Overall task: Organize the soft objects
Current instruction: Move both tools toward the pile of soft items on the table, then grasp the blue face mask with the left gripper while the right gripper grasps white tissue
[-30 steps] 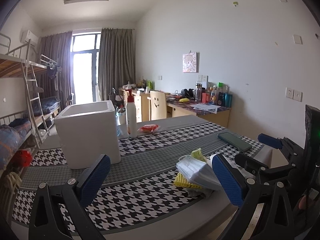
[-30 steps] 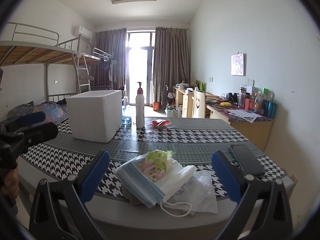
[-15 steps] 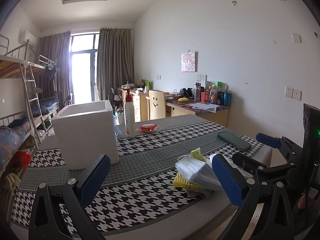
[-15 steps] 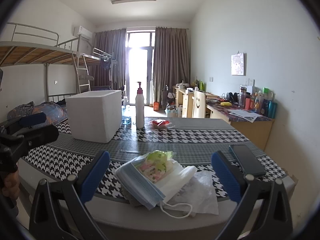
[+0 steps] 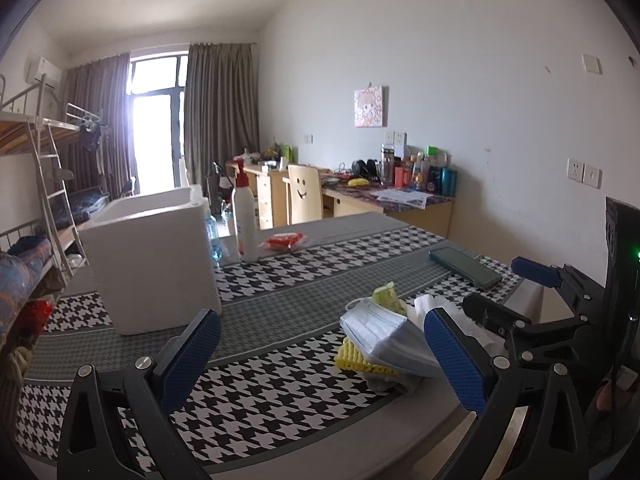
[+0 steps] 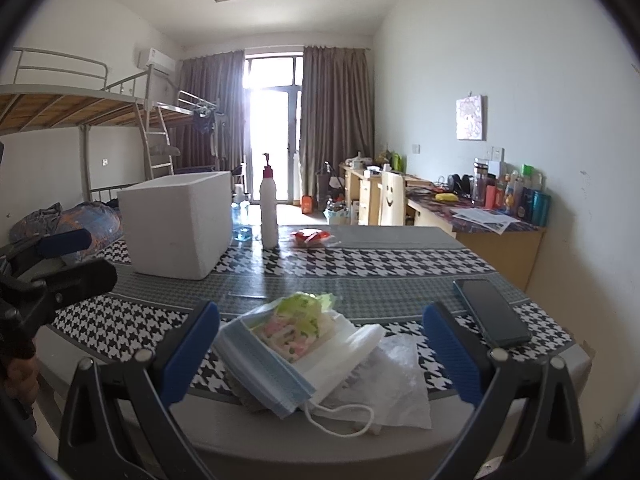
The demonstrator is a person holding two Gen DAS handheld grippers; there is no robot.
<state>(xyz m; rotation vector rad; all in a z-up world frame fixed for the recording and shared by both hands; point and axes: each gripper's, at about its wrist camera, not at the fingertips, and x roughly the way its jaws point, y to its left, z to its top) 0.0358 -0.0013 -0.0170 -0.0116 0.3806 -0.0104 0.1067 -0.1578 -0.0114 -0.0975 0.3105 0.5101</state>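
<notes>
Right now your right gripper [image 6: 320, 354] has its fingers spread wide and empty, bracketing the pile of soft things at the near edge of the table [image 6: 400, 268]; your left gripper [image 5: 322, 354] is just as wide open, holding nothing, with the pile off to its right. On top lies a stack of blue face masks [image 6: 264, 364], its long axis running from far left to near right in the right wrist view, one ear loop [image 6: 340, 420] trailing off the near end. Resting on the masks sits a green and pink wrapped packet [image 6: 298, 320], with folded white tissue [image 6: 344, 350] beside it and a thin clear plastic bag [image 6: 396, 380] further right. From the left wrist view a yellow sponge [image 5: 354, 358] shows underneath. All of this looks light, limp and liable to slide, so the stack will probably fan apart if you pinch one corner. Take the masks across their short width near the middle, gripping every layer. A white foam box [image 6: 180, 224] stands at the far left, a likely destination.
</notes>
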